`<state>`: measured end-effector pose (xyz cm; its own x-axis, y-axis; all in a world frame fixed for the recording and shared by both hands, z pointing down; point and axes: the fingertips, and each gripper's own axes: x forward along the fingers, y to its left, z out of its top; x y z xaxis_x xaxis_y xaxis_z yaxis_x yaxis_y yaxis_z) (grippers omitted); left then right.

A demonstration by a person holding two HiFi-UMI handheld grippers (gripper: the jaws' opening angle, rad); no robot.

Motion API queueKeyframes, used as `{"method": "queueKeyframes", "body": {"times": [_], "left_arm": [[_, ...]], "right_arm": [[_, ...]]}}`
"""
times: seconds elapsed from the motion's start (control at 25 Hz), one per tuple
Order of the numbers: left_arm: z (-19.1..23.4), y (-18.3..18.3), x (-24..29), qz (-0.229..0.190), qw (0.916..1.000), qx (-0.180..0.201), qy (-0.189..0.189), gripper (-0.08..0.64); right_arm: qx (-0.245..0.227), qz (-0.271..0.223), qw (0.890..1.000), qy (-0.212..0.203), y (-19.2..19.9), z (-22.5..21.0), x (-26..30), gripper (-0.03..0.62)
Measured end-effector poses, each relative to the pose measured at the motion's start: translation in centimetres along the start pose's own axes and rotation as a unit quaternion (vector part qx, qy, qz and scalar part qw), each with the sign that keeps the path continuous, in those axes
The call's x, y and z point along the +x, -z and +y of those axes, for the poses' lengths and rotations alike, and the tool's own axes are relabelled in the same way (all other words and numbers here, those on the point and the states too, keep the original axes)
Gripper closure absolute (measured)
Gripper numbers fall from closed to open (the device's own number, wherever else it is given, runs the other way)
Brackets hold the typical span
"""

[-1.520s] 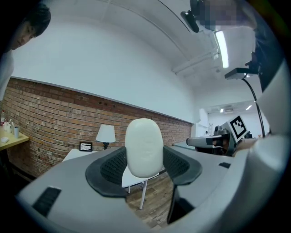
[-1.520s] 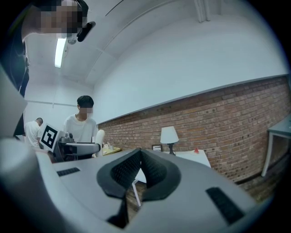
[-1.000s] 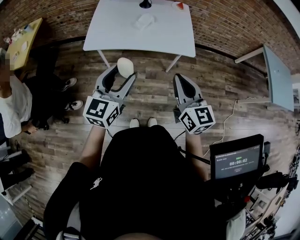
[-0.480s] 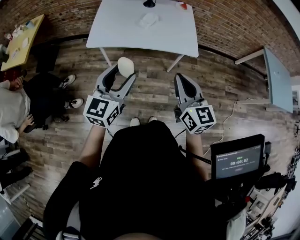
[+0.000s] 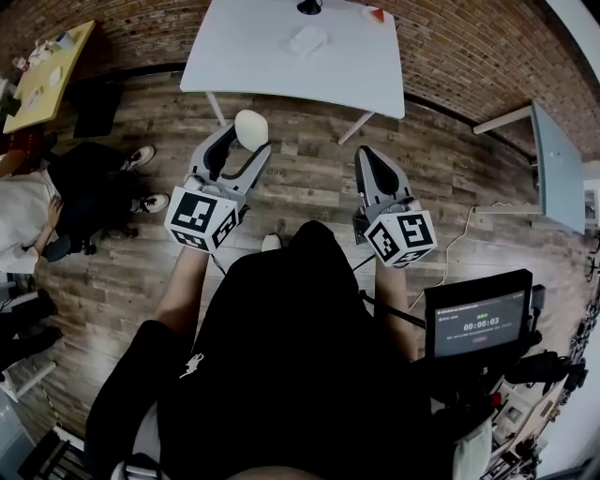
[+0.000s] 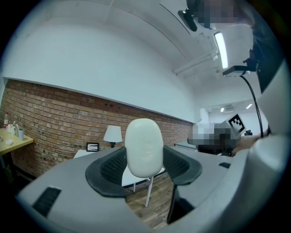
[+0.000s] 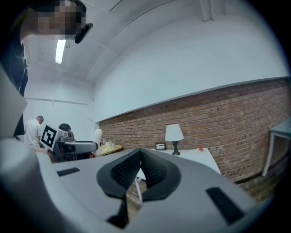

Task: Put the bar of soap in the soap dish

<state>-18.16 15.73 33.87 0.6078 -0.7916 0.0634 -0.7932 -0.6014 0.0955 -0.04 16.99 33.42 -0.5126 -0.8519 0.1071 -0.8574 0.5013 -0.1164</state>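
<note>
A pale oval bar of soap (image 5: 250,127) is clamped upright between the pads of my left gripper (image 5: 242,142), held over the wooden floor short of the table. In the left gripper view the soap (image 6: 143,146) fills the gap between the black pads of the left gripper (image 6: 143,164). A small white soap dish (image 5: 307,40) lies on the white table (image 5: 281,70) ahead. My right gripper (image 5: 368,159) is to the right at the same height, shut with nothing in it; its pads meet in the right gripper view (image 7: 139,169).
A lamp base (image 5: 309,7) and a small red thing (image 5: 376,14) sit at the table's far edge by a brick wall. A seated person (image 5: 23,225) is at the left. A grey table (image 5: 555,164) stands at the right.
The view has drifted, so the white table sits slightly further right. The person at the left has shifted in the seat. Both grippers keep their hold and pose.
</note>
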Motion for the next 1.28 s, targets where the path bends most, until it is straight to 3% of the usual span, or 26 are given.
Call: {"method": "queueKeyframes", "body": {"times": [0.48,1.28], "left_arm": [[1.3,0.2,-1.1,0.0,1.0,-0.006,-0.005,0.302],[2.0,0.3,2.5,0.004,0.9999,0.006,-0.011,0.302]], "right_arm": [[-0.005,0.004,1.0,0.0,-0.1,1.1,0.8,0.588],[0.006,-0.004,1.0,-0.004,0.3,-2.3,3.1,0.588]]}}
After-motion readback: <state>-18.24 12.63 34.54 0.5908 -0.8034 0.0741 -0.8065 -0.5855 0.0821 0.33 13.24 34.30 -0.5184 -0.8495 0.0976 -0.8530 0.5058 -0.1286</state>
